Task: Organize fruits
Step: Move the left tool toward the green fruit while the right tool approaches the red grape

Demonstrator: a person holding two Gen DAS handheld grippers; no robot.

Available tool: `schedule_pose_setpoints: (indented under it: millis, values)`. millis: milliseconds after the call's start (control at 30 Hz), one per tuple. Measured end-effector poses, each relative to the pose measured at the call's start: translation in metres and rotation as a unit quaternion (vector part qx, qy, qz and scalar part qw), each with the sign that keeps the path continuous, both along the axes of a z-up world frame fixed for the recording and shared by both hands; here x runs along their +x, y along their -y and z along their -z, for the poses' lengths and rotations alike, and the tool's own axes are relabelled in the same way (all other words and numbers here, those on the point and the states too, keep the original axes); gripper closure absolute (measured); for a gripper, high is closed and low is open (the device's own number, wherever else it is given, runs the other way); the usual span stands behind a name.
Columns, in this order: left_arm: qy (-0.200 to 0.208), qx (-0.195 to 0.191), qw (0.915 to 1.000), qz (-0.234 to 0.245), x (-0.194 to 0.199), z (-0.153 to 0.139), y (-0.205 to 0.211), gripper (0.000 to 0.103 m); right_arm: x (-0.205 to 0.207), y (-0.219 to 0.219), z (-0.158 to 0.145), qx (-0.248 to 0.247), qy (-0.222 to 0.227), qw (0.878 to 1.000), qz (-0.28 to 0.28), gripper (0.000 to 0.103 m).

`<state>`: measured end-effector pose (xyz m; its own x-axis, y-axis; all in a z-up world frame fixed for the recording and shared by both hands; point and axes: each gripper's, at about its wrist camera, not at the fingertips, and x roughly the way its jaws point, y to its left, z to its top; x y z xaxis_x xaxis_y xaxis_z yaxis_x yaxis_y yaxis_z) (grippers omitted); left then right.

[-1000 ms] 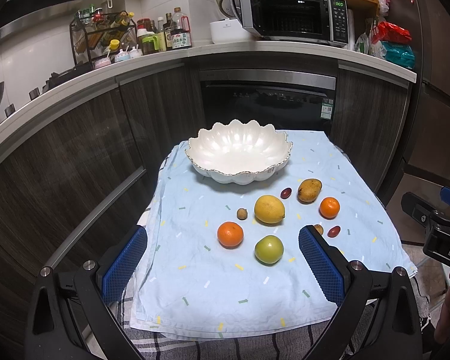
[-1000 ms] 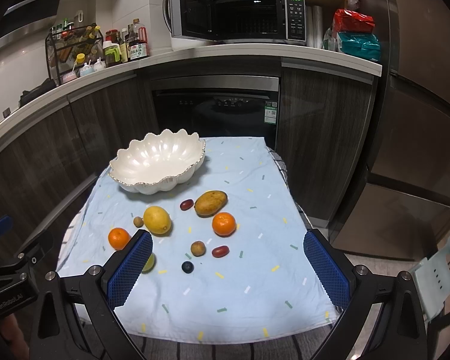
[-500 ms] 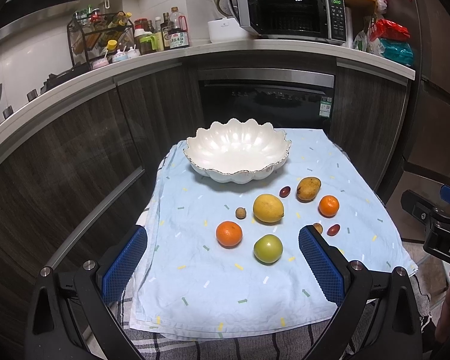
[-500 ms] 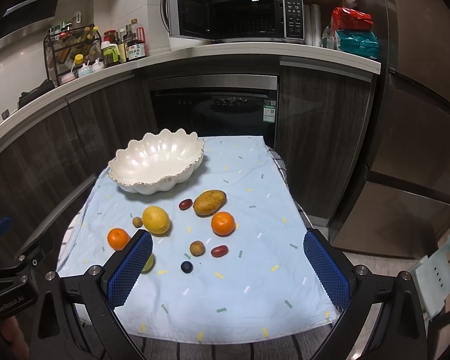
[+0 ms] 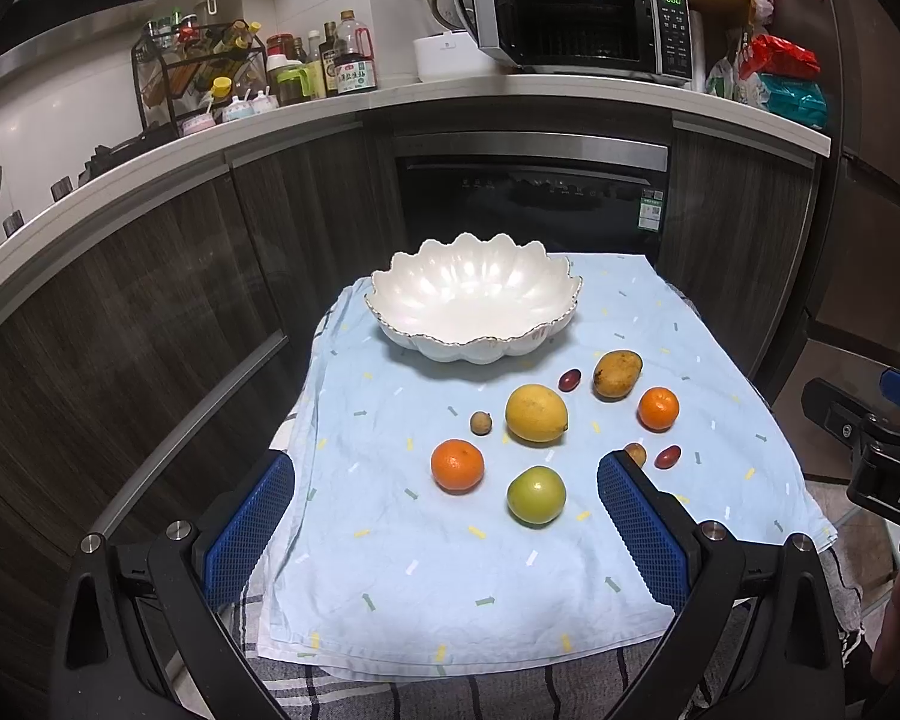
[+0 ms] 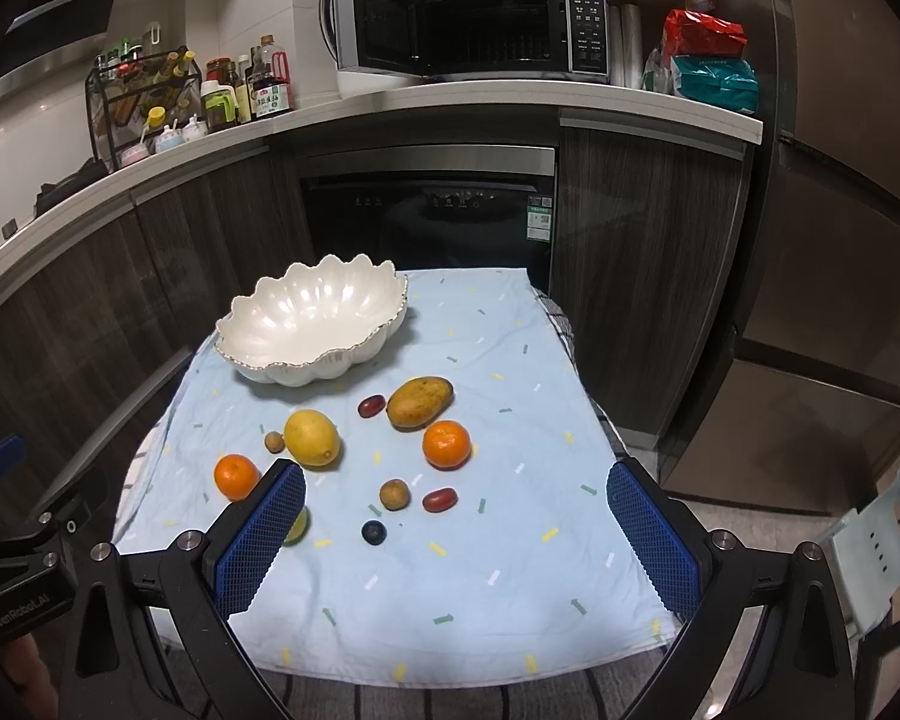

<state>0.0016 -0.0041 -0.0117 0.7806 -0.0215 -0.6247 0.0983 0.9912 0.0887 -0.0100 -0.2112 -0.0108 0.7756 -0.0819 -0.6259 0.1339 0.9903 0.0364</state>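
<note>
An empty white scalloped bowl stands at the far side of a light blue cloth. In front of it lie a lemon, a mango, two oranges, a green apple, small brown fruits, red grapes and a dark berry. My left gripper is open and empty, near the cloth's front, above the apple side. My right gripper is open and empty over the front right.
The cloth covers a small table in front of dark kitchen cabinets and a dishwasher. A counter behind holds a microwave, bottles and a rack. A fridge stands at the right, a pale chair at the near right.
Both grippers have drifted slightly; the views shift a little. No fruit has moved and both grippers stay open.
</note>
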Motion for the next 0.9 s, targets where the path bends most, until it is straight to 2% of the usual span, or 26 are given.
schedule_pose_setpoints:
  millis: [567,900]
  values:
    - [-0.013,0.007,0.9999,0.004,0.011,0.008,0.000,0.000,0.011,-0.001,0.011,0.004,-0.017,1.000,-0.002,0.001]
    - [-0.037,0.011,0.9989,0.027,0.031,0.025,0.009,0.000,0.028,0.004,0.028,0.009,-0.043,0.999,-0.004,0.001]
